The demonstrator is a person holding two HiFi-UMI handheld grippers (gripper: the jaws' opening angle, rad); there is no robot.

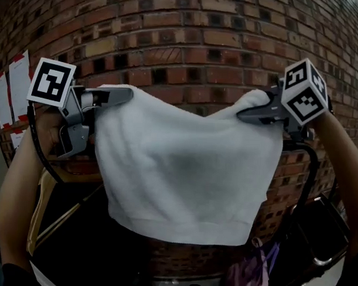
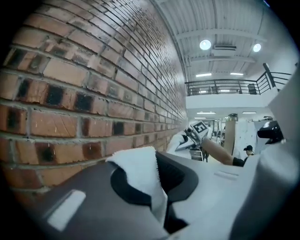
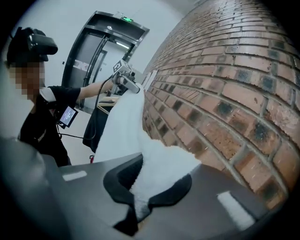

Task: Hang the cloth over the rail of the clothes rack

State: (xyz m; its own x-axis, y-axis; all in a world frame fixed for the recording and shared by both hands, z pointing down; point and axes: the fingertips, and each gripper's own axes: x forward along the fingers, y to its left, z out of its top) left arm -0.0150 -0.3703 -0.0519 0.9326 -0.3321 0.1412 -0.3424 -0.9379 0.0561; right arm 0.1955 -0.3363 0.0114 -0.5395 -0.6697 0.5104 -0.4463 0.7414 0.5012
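A white cloth (image 1: 184,169) hangs spread out in front of the brick wall, held up by its two top corners. My left gripper (image 1: 127,95) is shut on the left corner, and the cloth edge (image 2: 143,171) shows pinched between its jaws in the left gripper view. At the other top corner my right gripper (image 1: 245,116) is shut on the cloth (image 3: 154,173), which runs away from it along the wall. The cloth sags between the two grippers and hides what is behind it. I cannot make out the rack's rail in any view.
The brick wall (image 1: 189,28) stands close behind the cloth. A wooden hanger (image 1: 39,205) hangs at the lower left. A dark metal frame (image 1: 322,232) and some purple fabric (image 1: 251,271) sit at the lower right. Papers (image 1: 14,87) are pinned on the wall at the left.
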